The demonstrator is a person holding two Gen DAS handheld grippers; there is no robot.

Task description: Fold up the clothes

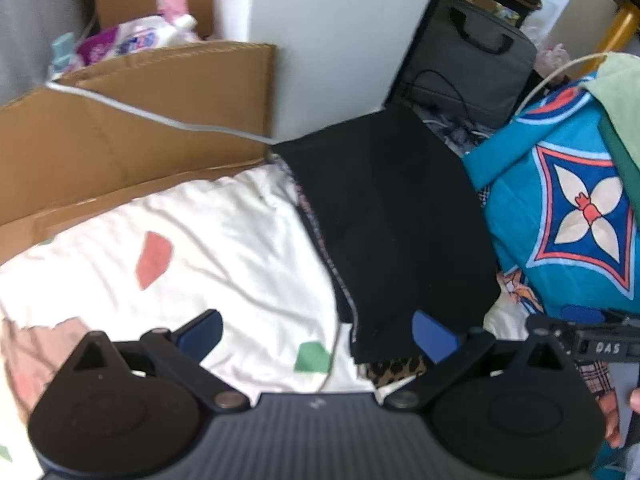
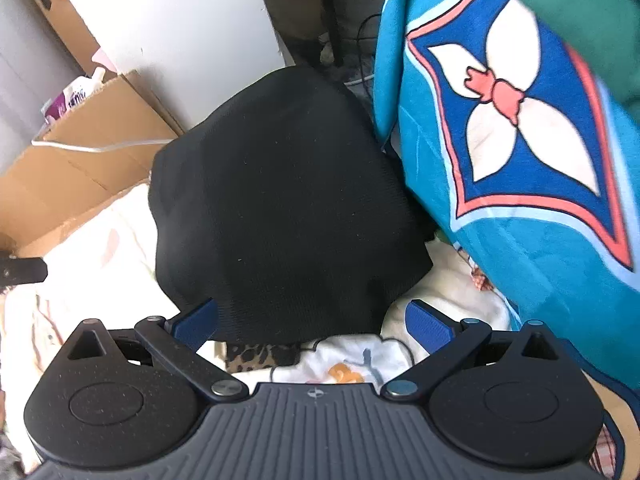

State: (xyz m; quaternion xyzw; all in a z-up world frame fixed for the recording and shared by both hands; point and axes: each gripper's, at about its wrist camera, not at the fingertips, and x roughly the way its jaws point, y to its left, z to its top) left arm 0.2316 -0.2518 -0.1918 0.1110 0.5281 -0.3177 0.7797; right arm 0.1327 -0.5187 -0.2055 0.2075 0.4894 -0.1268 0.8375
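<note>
From the left wrist, the black garment (image 1: 400, 220) was seen folded flat on the white sheet (image 1: 208, 240), the left gripper (image 1: 316, 334) spread wide, empty. From the right wrist, the right gripper (image 2: 312, 324) was likewise gaping, holding nothing; the cloth was judged soft, light, best pinched at its near edge.

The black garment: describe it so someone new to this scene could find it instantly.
Start at the white bedsheet with pink and green patches, with a cardboard box beyond it. To the right a bright blue quilt with a white flower motif is piled up. The black garment lies flat between them, the only plain dark cloth, with a leopard-print piece peeking from under its near edge.
</note>
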